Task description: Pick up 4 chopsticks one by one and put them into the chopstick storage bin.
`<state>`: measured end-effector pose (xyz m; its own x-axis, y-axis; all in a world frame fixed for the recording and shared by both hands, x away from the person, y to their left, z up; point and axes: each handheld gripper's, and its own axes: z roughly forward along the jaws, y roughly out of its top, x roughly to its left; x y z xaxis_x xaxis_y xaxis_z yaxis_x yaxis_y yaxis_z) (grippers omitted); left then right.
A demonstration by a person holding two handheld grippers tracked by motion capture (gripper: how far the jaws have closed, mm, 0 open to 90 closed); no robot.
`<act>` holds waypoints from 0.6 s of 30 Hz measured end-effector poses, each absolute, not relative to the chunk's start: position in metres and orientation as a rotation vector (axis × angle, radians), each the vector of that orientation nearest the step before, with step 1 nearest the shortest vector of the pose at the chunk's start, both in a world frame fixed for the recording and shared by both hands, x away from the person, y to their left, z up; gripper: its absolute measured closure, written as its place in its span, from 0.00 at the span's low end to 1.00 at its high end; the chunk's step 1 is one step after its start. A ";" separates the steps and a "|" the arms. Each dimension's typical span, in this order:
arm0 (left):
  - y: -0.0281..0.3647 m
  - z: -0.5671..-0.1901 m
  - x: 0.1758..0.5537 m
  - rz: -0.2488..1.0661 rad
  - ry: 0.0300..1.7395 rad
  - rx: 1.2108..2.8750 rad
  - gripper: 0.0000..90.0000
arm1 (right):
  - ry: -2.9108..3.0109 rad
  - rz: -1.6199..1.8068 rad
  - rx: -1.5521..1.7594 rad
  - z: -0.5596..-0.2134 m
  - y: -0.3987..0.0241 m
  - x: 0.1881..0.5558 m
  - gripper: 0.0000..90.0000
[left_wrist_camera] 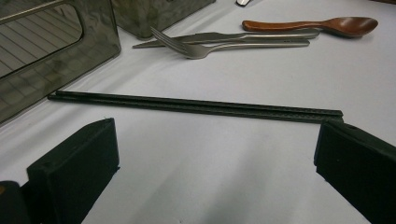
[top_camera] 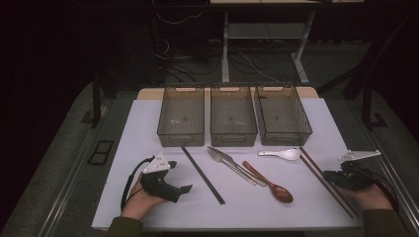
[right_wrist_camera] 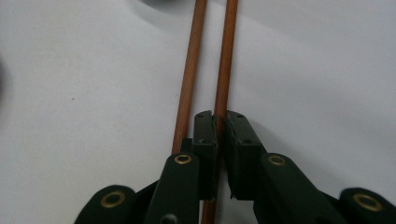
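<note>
Gripping one brown chopstick (right_wrist_camera: 223,70), the right hand-held gripper (right_wrist_camera: 219,122) was closed; its twin (right_wrist_camera: 189,79) lay just beside. Left hand-held gripper (left_wrist_camera: 215,154) stood open. Lifting likely followed.

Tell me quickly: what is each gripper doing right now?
Left gripper: open, holding nothing, near the black chopsticks.
Right gripper: shut on one brown chopstick.
</note>
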<state>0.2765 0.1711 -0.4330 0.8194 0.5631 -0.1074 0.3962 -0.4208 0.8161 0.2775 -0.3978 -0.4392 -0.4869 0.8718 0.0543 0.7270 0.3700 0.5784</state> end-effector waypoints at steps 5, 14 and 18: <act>0.171 -0.433 0.277 0.226 0.704 2.069 0.00 | 2.381 0.773 1.402 -0.439 -0.395 0.277 0.91; 0.170 -0.433 0.276 0.225 0.704 2.070 0.00 | 2.384 0.746 1.422 -0.438 -0.393 0.279 0.92; 0.170 -0.434 0.276 0.223 0.706 2.068 0.00 | 2.389 0.738 1.428 -0.437 -0.393 0.281 0.93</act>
<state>0.2763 0.1700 -0.4336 0.8199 0.5621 -0.1089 0.3977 -0.4223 0.8146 0.2808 -0.3928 -0.4373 -0.4824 0.8753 0.0346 0.7421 0.3874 0.5470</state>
